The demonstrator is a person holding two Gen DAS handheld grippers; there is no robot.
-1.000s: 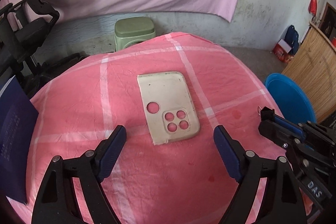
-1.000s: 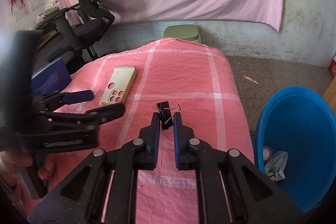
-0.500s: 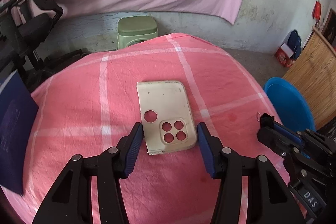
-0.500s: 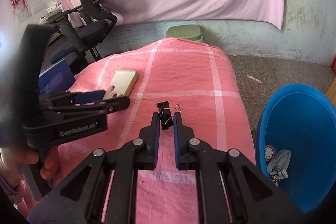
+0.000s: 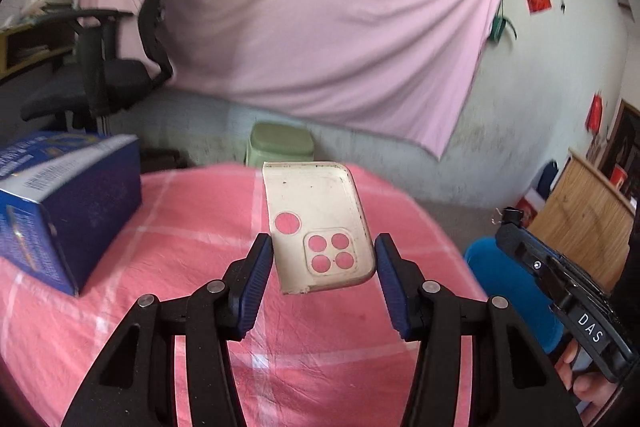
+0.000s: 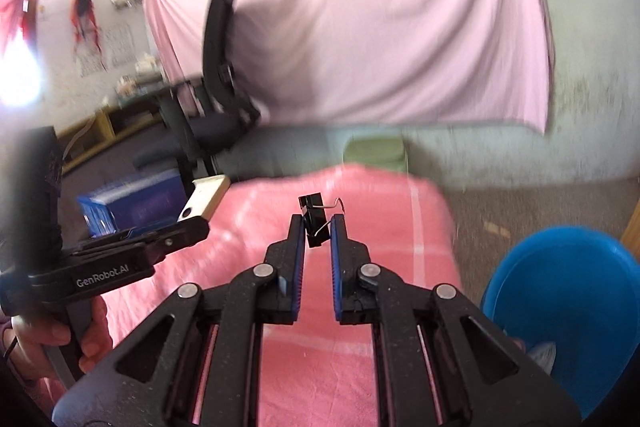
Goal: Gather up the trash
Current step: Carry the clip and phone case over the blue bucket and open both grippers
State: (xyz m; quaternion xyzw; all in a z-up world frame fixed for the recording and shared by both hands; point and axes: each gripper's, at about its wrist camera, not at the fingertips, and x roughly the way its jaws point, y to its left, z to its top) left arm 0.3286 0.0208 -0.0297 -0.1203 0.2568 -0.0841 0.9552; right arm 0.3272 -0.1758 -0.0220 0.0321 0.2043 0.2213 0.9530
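Two grippers each carry trash above the pink checked tablecloth (image 5: 168, 247): left gripper (image 5: 324, 259) clamps a cream plastic phone case (image 5: 320, 227) by its edges, right gripper (image 6: 318, 227) pinches a black binder clip (image 6: 314, 215), probably bound for the blue plastic bin (image 6: 568, 307) beyond.

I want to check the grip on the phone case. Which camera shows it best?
The left wrist view: the phone case faces the camera, held off the pink cloth between the left gripper fingers, cutouts clearly visible. The right wrist view shows it only edge-on, small and blurred, at far left.
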